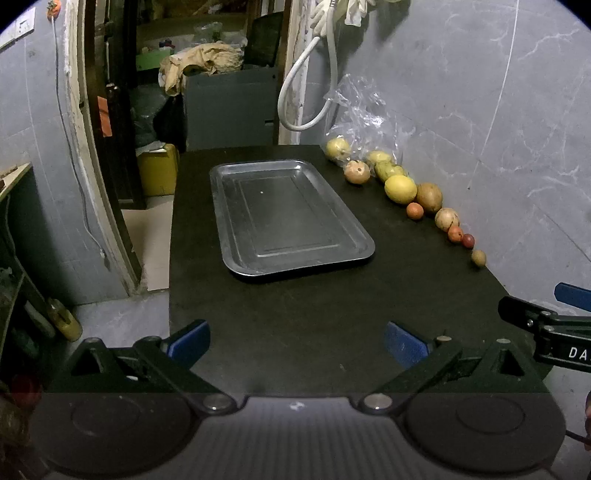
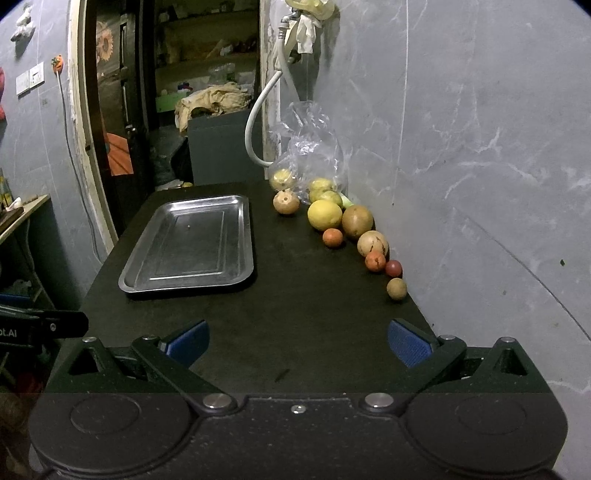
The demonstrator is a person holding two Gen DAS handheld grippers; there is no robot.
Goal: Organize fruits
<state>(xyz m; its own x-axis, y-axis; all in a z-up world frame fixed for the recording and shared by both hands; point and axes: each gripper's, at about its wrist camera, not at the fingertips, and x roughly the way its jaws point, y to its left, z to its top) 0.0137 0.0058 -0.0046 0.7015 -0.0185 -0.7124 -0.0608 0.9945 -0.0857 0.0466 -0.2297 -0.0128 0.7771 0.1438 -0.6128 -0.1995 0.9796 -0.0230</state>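
Fruits [image 2: 354,236] line the wall ahead and rightward of both grippers; the tray [image 2: 147,284] sits bare. Right gripper [image 2: 297,343] is nearer (left gripper [image 1: 295,345] farther); both spread wide, holding nothing.

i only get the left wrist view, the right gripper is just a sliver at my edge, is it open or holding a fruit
Observer: The right gripper is open, with nothing between its fingers. It sits over the near end of the table.
Operator: ok, and that white hose, what does it hang from, the top is cut off for me
Observer: The hose runs up to a tap on the wall, with pale gloves draped over it.
Operator: anything on the table right by that gripper
Observer: Only a small dark mark between its fingers, no fruit.
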